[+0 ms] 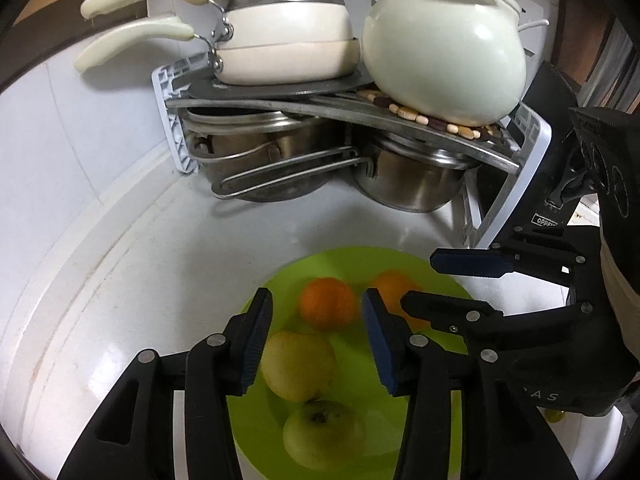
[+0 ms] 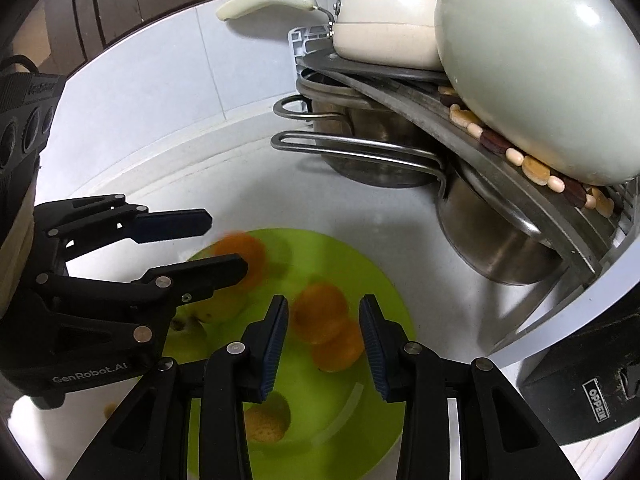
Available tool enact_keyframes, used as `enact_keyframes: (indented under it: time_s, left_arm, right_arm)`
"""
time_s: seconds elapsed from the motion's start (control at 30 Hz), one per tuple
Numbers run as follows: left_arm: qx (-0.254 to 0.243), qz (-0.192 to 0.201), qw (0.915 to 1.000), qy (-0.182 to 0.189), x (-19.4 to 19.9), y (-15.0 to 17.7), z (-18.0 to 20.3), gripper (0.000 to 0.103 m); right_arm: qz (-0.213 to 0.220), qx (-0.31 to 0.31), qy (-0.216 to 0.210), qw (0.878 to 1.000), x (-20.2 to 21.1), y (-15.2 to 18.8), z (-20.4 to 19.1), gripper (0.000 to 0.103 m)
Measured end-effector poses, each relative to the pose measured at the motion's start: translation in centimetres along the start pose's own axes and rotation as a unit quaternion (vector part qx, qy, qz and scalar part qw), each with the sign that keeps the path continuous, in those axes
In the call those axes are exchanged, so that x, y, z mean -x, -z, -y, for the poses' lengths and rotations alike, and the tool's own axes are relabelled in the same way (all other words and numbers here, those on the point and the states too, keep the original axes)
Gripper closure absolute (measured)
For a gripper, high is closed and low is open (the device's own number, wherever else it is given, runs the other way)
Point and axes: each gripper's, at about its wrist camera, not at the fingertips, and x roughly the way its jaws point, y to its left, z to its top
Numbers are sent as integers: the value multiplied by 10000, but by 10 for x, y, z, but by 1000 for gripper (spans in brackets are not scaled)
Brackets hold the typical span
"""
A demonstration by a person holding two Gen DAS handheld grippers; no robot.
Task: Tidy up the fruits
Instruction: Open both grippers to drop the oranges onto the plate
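I hold my left gripper [image 1: 316, 340] over a green plate [image 1: 440, 288]. Its two fingers are apart and hold nothing. Between them I see an orange [image 1: 327, 303] and, closer to me, a yellow apple [image 1: 297, 365]. A second apple [image 1: 323, 435] lies even closer, with its stem end up. Another orange [image 1: 390, 286] sits partly behind my right finger. All this fruit is on the plate.

My right gripper [image 2: 323, 344] is over the same plate [image 2: 384, 292], coming from the other side. Its fingers are apart too, with nothing in them. Two oranges [image 2: 320, 312] look blurry between them, touching each other. One more orange [image 2: 240, 248] is farther off, near the tips of my left gripper. A small yellow-orange fruit [image 2: 266, 420] lies close under my left finger; I cannot tell what kind it is.

The plate rests on a white counter [image 1: 120, 280]. Behind it stands a rack [image 1: 176, 136] with steel pots [image 1: 412, 184] below. On top sit cream pans [image 1: 280, 40] and a big white pot [image 1: 444, 64] on a bead mat [image 1: 452, 124].
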Motion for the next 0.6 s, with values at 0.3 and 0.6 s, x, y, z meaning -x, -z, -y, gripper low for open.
enact_keyframes:
  time_s: [0.3,0.6]
  left_arm:
    - [-48,210,9995,-228,29,8,9,53]
    - [162,513,9979,-347,72,15,18,45]
  right_arm:
    - [183,-81,33,9998,25,10,-4,65]
    - [566,-118,121,9983,70,18,-11,62]
